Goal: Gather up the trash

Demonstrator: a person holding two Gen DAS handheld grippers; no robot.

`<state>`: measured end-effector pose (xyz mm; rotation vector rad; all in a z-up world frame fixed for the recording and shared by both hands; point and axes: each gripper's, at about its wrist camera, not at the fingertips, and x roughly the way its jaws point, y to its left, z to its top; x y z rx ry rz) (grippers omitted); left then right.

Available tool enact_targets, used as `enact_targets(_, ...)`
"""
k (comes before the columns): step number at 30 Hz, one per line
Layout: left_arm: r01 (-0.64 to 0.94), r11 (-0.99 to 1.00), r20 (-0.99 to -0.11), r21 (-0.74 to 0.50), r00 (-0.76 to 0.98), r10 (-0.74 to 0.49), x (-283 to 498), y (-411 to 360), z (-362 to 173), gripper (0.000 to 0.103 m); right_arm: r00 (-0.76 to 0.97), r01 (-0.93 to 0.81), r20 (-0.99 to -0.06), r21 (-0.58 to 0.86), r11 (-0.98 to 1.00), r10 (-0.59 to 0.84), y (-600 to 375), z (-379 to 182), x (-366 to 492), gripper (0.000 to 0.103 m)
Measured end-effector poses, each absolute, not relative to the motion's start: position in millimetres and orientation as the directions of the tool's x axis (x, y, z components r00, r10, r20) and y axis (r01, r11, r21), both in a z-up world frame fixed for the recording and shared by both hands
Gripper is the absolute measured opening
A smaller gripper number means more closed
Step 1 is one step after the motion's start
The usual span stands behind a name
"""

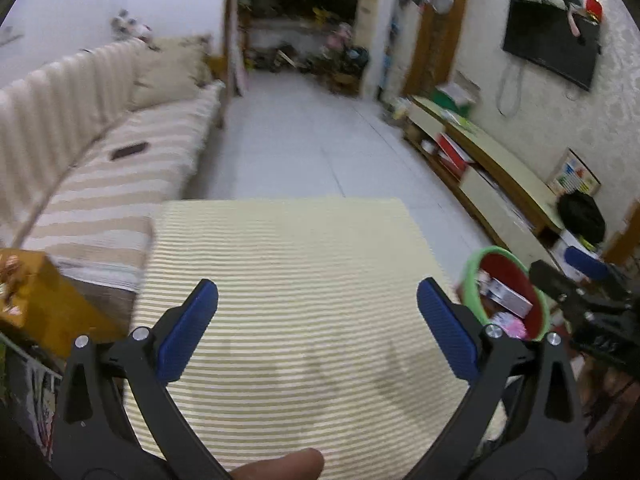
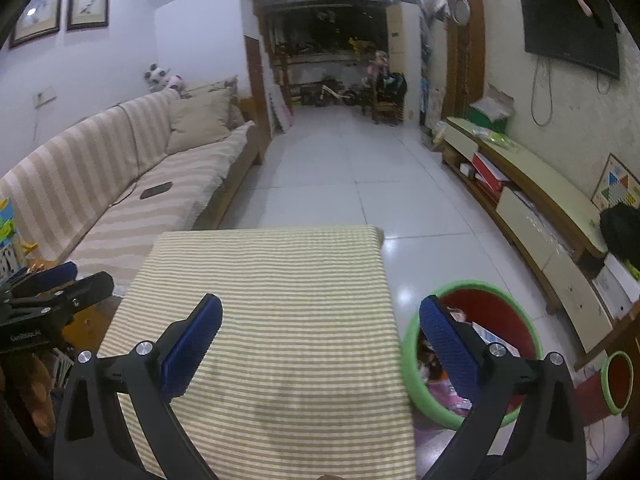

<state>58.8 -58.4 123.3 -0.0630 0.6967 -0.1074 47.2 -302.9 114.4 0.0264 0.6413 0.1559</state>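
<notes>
A green-rimmed red bin point(image 2: 520, 316) stands on the floor right of the table and holds several bits of trash, among them a white box point(image 1: 510, 298) and pink wrappers point(image 2: 452, 396); the bin also shows in the left wrist view point(image 1: 470, 276). My left gripper point(image 1: 318, 300) is open and empty above the striped tablecloth point(image 1: 288, 264). My right gripper point(image 2: 320, 316) is open and empty, its right finger over the bin's near rim. No trash shows on the tablecloth point(image 2: 272, 280). Each gripper shows at the edge of the other's view.
A striped sofa point(image 2: 132, 184) with a dark phone point(image 2: 156, 191) runs along the left. A low TV cabinet point(image 2: 532, 196) lines the right wall. A second small green-rimmed bin point(image 2: 618, 380) sits at the far right. White tiled floor point(image 2: 340, 160) stretches beyond the table.
</notes>
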Motion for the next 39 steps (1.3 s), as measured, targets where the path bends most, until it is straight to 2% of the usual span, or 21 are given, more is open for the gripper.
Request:
enact_targets(7,-0.032,0.998,-0.629,-0.061,0.777,-0.014,43.4,-33.6,116.6,0.098,0.819,-0.139,-0.553,0.062,0.988,0.150,-281.1,118.8,36.1,0.096)
enact_targets(12,-0.044,0.994,-0.628,-0.102,0.778,-0.030,36.9,-15.4,114.9,0.098,0.834,-0.129,-0.536,0.038,0.991,0.129,-268.0,121.3,31.8,0.096)
enact_targets(23,-0.059,0.996,-0.594,-0.074,0.804,0.003,23.9,-14.0,119.8,0.098,0.842,-0.118,-0.526,0.036,0.992,0.119,-259.2,116.5,25.2,0.096)
enact_targets(39,-0.059,0.997,-0.602,-0.053,0.798,0.015,25.5,-17.3,118.5,0.098,0.840,-0.121,-0.529,0.041,0.992,0.124,-257.3,115.9,25.1,0.096)
